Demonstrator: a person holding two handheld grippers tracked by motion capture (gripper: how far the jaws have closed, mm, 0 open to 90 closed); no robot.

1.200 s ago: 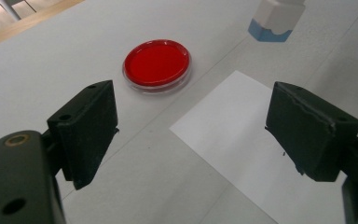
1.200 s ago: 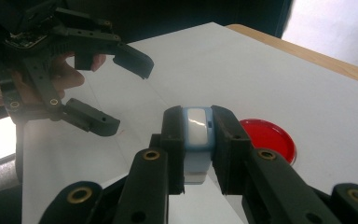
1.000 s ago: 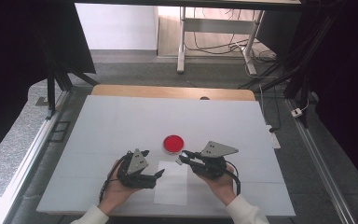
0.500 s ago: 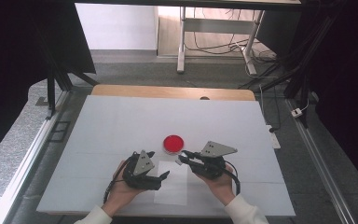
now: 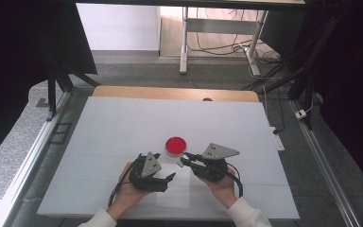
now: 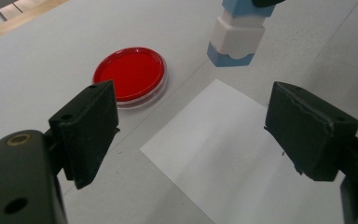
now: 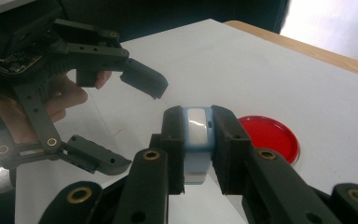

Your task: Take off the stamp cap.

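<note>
One blue-and-white stamp sits pinched upright between the right gripper's pressed jaws, above the far edge of one white paper sheet at the desk's near edge. Beside it the left gripper hangs spread wide, holding nothing. One red dish lies just beyond. The stamp's top is cut off in the left gripper view.
</note>
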